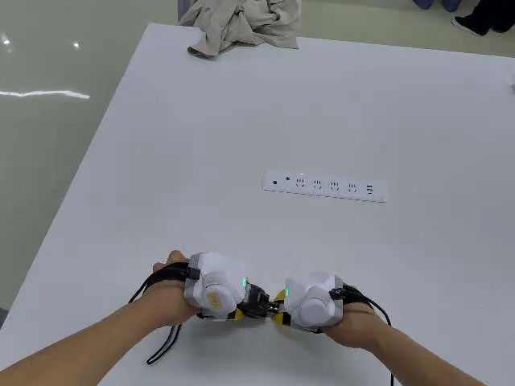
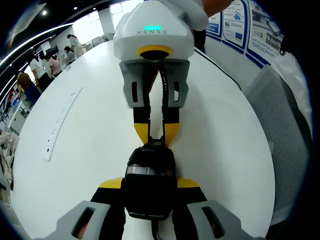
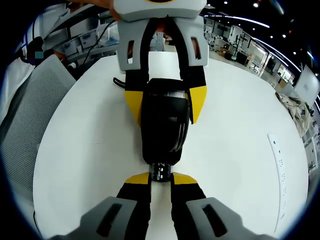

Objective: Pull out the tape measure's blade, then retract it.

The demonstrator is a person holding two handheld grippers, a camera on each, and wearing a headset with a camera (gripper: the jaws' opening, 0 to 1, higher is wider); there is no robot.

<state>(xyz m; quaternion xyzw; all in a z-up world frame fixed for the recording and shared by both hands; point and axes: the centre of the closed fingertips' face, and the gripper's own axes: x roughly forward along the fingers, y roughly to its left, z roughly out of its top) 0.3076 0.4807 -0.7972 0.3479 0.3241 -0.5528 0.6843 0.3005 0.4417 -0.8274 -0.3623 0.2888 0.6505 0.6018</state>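
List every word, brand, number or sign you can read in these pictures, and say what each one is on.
"XENSE": on the white housing of the right gripper, in the left gripper view.
Marks on the blade of the tape measure: too small to read.
Posters on the wall: too blurred to read.
Markings on the power strip: too small to read.

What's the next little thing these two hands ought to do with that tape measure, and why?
Probably draw the right tool straight away from the left tool. The left tool is clamped on the black tape measure case, the right tool pinches the blade tip, and hardly any blade is out yet.
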